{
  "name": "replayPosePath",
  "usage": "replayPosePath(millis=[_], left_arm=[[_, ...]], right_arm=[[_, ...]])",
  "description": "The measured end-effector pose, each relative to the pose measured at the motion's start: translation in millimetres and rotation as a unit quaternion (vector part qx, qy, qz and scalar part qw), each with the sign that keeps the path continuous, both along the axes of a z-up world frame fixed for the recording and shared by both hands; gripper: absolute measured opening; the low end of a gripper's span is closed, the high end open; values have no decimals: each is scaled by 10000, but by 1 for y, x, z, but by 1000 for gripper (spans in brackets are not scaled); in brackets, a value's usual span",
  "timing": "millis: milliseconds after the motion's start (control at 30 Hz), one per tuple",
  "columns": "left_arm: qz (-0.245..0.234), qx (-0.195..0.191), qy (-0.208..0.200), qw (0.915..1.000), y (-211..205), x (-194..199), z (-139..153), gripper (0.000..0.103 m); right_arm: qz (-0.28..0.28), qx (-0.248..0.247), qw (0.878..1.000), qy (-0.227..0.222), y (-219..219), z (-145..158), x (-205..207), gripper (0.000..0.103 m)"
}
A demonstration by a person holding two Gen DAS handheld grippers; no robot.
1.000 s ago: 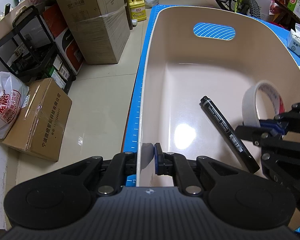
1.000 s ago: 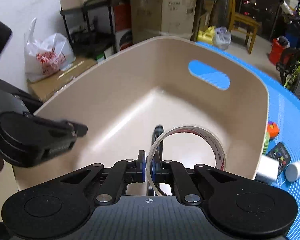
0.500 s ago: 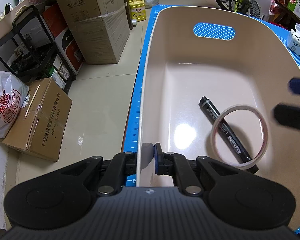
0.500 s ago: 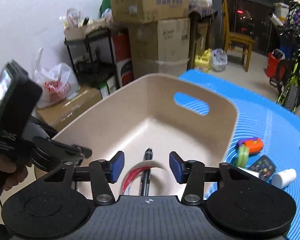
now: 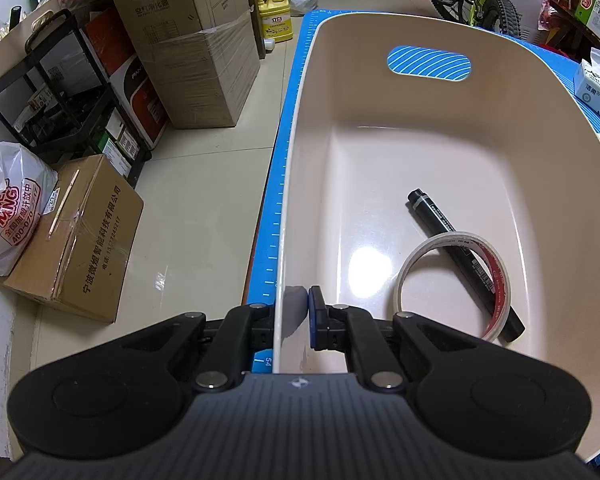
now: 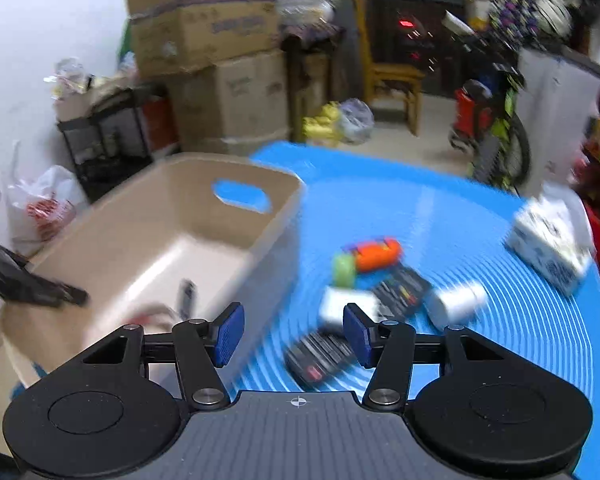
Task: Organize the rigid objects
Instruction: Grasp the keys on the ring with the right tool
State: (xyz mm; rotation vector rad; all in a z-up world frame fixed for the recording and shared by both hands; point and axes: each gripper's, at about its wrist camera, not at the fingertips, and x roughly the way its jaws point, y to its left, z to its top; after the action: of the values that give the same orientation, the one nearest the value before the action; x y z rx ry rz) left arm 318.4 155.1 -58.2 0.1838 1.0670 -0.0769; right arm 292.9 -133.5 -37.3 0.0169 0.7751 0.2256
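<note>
Now the left hand-held gripper point(image 5: 296, 312) is clamped on the near wall of the beige bin point(image 5: 500, 80), level with its rim. Inside, at 3 o'clock from it, the tape roll point(image 5: 456, 280) lies over the black marker point(image 5: 464, 264). Only the blurred right view shows the right hand-held gripper point(image 6: 292, 334) — spread wide, holding nothing — above a remote point(image 6: 320, 358) on the table point(image 6: 520, 320).

Left gripper point(image 5: 296, 312) clamped on bin's point(image 5: 288, 200) near left wall, one finger outside, one inside. Right gripper point(image 6: 292, 334) jaws wide apart, nothing between, above mat point(image 6: 440, 216) just right of bin; view motion-blurred.
</note>
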Motion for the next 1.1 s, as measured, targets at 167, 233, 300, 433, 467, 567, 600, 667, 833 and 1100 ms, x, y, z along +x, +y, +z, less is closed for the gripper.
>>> replayPosePath(millis=[167, 233, 300, 433, 467, 567, 600, 667, 833, 1100], left_arm=[[0, 9, -1, 10000, 0, 0, 0, 11], [-1, 8, -1, 10000, 0, 0, 0, 11], [-3, 11, -2, 10000, 0, 0, 0, 11], [-4, 18, -3, 10000, 1, -1, 0, 11], [-5, 21, -4, 10000, 1, -1, -1, 11], [-2, 14, -2, 10000, 1, -1, 0, 11], [-3, 17, -2, 10000, 1, -1, 0, 11], [-3, 16, -3, 10000, 1, -1, 0, 11], [-4, 18, -2, 10000, 1, -1, -1, 11], [-2, 19, -2, 10000, 1, -1, -1, 11]], right_arm=[[-76, -75, 9992, 395, -19, -42, -10, 64], [-69, -60, 9986, 512, -22, -55, -14, 64], [-11, -51, 9983, 587, -21, -64, -21, 64], [206, -326, 9971, 663, -16, -74, -31, 64], [255, -393, 9965, 686, -15, -77, -34, 64], [343, -550, 9952, 732, -14, -83, -40, 64], [360, -605, 9948, 738, -14, -86, -41, 64], [398, -598, 9952, 658, -15, -87, -44, 64], [520, -726, 9950, 449, -13, -87, -43, 55], [641, -805, 9946, 158, -8, -81, -31, 44]])
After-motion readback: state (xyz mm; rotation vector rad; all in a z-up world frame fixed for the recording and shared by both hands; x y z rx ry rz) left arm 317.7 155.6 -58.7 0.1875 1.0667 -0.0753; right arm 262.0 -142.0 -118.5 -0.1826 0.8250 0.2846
